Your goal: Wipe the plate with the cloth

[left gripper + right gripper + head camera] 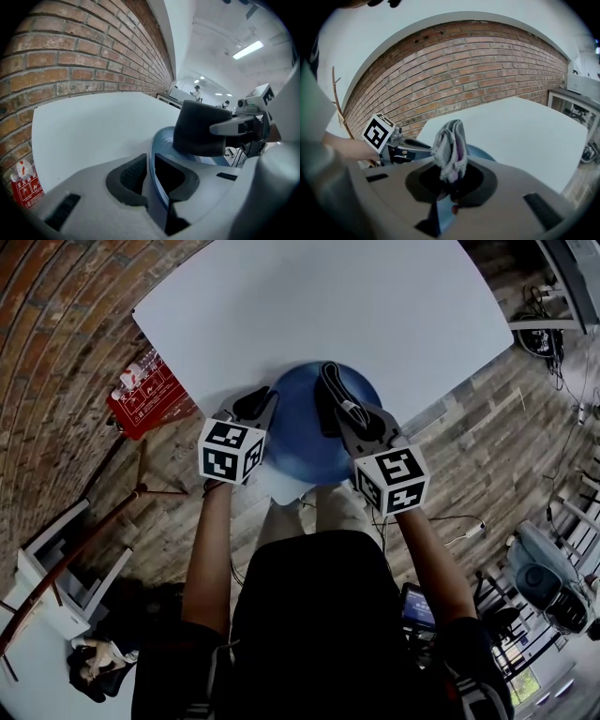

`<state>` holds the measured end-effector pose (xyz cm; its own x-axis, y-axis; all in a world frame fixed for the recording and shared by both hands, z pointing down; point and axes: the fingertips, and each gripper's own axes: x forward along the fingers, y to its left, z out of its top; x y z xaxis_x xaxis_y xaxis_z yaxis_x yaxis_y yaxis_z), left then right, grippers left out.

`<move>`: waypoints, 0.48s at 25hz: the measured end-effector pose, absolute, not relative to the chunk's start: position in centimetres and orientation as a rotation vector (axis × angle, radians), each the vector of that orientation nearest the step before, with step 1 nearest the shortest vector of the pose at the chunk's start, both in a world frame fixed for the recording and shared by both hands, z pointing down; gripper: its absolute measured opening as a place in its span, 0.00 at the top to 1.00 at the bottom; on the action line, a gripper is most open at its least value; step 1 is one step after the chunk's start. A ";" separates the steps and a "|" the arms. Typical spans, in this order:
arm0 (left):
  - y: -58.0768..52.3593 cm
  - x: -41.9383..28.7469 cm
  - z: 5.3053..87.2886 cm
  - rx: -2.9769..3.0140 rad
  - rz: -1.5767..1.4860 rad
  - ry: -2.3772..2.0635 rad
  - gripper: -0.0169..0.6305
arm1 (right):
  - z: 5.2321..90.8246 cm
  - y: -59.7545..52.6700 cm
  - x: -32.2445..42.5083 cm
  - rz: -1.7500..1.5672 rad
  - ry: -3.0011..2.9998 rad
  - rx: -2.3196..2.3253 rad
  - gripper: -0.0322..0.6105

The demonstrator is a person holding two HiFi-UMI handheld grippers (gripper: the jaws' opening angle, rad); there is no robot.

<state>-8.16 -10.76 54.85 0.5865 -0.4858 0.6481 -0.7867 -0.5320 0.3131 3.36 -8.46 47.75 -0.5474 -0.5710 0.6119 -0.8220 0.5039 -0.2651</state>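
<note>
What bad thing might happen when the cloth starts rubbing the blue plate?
1. The plate sits close to a corner of the table, and the left gripper pinches only its thin rim. A hard push might twist it loose or slide it off.
2. The right gripper holds the cloth bunched up, with only a small tuft poking out. Its hard jaws might scrape the plate, or the cloth might slip out.

White rectangular table (319, 306), top plain and flat, stands on a wood-plank floor (469, 418). One round blue plate (295, 444) sits at its near edge, partly overhanging.
</note>
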 end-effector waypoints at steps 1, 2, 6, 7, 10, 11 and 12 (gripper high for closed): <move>-10.8 -8.1 54.8 2.223 0.661 -1.009 0.88 | 47.8 -8.5 3.4 0.753 -2.301 1.146 0.87; -10.8 -8.0 54.8 2.222 0.660 -1.010 0.88 | 47.8 -8.5 3.5 0.754 -2.301 1.146 0.87; -10.8 -8.1 55.0 2.229 0.683 -1.025 0.91 | 48.1 -8.5 3.4 0.760 -2.302 1.144 0.87; -10.8 -8.1 55.0 2.233 0.692 -1.028 0.91 | 48.1 -8.5 3.4 0.761 -2.303 1.143 0.87; -10.9 -8.0 55.0 2.244 0.707 -1.023 0.91 | 48.1 -8.5 3.3 0.762 -2.305 1.143 0.87; -10.9 -8.0 54.9 2.247 0.706 -1.022 0.91 | 48.1 -8.5 3.4 0.761 -2.306 1.143 0.87; -10.9 -7.9 54.9 2.248 0.704 -1.023 0.91 | 48.0 -8.5 3.4 0.758 -2.306 1.143 0.87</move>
<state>-7.93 -10.86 54.89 0.5701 -0.4928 0.6574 -0.7902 -0.5481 0.2743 3.41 -8.45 48.04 -0.5525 -0.5695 0.6087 -0.8196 0.5043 -0.2721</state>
